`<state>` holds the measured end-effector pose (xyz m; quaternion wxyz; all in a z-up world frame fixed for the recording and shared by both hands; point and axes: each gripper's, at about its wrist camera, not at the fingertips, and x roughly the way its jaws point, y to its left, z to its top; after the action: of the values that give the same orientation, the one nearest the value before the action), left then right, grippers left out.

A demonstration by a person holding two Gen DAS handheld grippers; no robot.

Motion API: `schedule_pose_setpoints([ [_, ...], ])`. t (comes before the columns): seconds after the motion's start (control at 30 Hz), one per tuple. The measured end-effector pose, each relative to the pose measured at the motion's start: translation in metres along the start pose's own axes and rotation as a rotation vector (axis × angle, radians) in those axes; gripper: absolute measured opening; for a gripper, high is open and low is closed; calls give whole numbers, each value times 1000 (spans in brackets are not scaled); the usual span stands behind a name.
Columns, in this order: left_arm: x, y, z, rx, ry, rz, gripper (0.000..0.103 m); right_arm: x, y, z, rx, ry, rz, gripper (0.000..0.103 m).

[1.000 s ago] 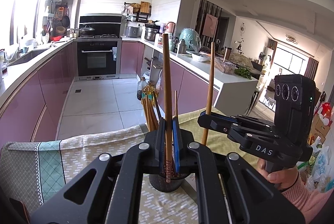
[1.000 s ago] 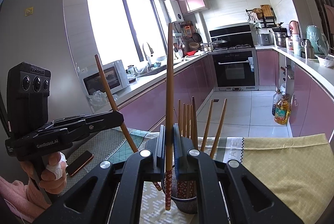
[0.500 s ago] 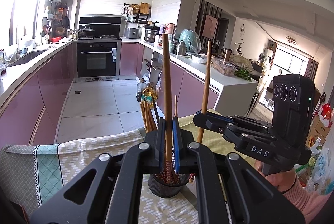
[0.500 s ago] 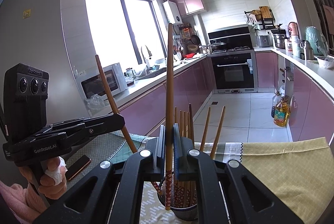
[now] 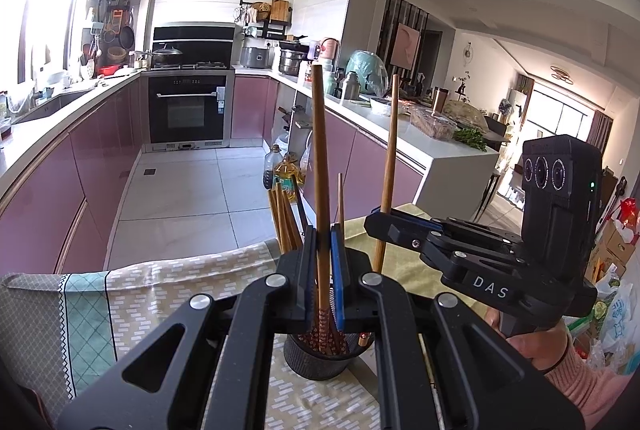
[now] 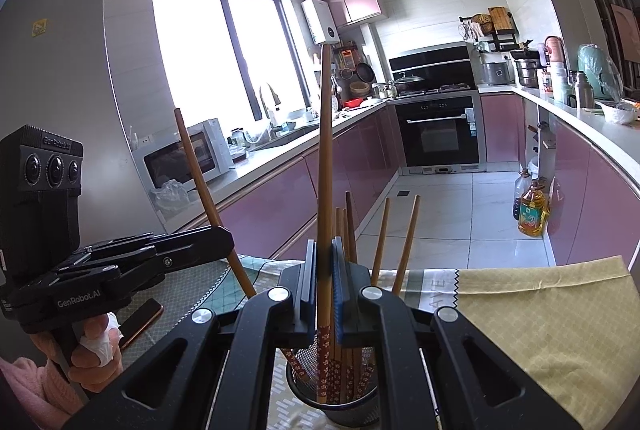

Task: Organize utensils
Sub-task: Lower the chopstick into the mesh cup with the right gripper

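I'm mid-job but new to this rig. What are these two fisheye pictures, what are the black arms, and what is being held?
There is no robot: a person holds a handheld two-finger gripper in each hand, and each gripper carries a camera that looks along its own fingers. The left wrist view shows the left gripper up close and the right gripper beside it; the right wrist view shows the reverse. Each gripper is shut on one chopstick, its patterned tip down in the black mesh holder, which already holds other chopsticks. The holder stands on a patterned tablecloth. A phone lies there too.
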<state>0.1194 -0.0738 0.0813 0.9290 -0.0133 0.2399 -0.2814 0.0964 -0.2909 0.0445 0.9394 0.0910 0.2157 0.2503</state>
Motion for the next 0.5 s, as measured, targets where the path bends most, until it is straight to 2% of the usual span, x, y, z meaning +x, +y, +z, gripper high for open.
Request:
schedule_pose_setpoints([
  [0.5, 5, 2, -2, -7, 35, 3, 8, 8, -8, -8, 19, 18, -26, 6],
])
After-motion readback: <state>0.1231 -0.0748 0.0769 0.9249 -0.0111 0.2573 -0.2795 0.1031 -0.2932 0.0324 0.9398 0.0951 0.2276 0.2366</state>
